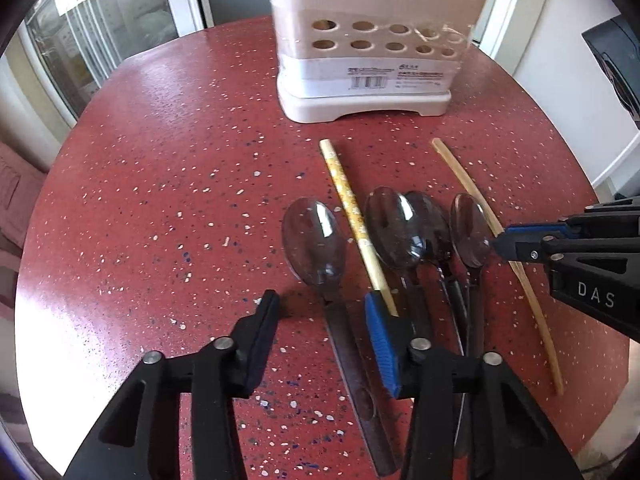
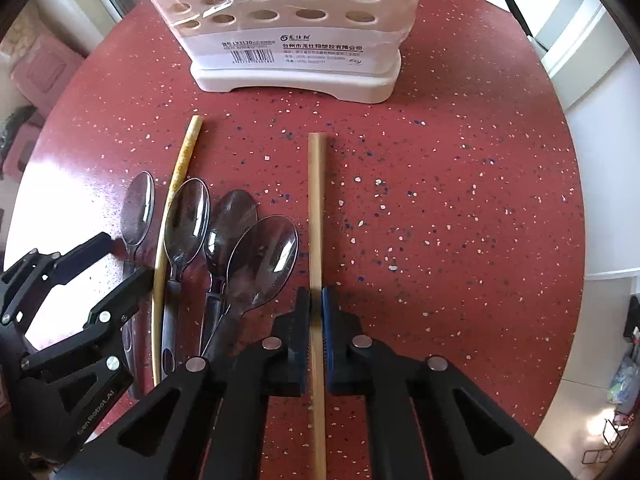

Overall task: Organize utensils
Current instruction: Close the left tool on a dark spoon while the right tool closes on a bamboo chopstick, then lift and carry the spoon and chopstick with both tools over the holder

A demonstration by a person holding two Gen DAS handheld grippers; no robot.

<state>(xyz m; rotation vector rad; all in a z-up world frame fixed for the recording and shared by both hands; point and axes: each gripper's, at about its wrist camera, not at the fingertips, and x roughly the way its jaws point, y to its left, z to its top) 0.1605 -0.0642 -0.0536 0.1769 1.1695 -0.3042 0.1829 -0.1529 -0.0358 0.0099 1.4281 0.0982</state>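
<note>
Utensils on red speckled table (image 2: 460, 200), in front of white holder (image 2: 296, 40) with round holes in its wall. Plain chopstick (image 2: 316, 208) clamped between right gripper (image 2: 316, 312) pads, running straight ahead from the fingers toward holder, far end short of its base; lying flat on table or slightly lifted, can't tell. Patterned chopstick (image 1: 352, 216) just beside left gripper's blue pad (image 1: 382, 344), outside the gap, touching or nearly. Left gripper (image 1: 320, 312) jaws apart, straddling handle of leftmost spoon (image 1: 314, 240); pads not pressing on it. Spoon bowl ahead of fingertips, pointing at holder. Three more clear smoky spoons (image 2: 224, 240) bunched between the two chopsticks, handles overlapping, bowls toward holder. Rightmost spoon bowl (image 2: 264, 260) just beside plain chopstick and right gripper's left finger. Grippers side by side, near each other, both angled down at table.
</note>
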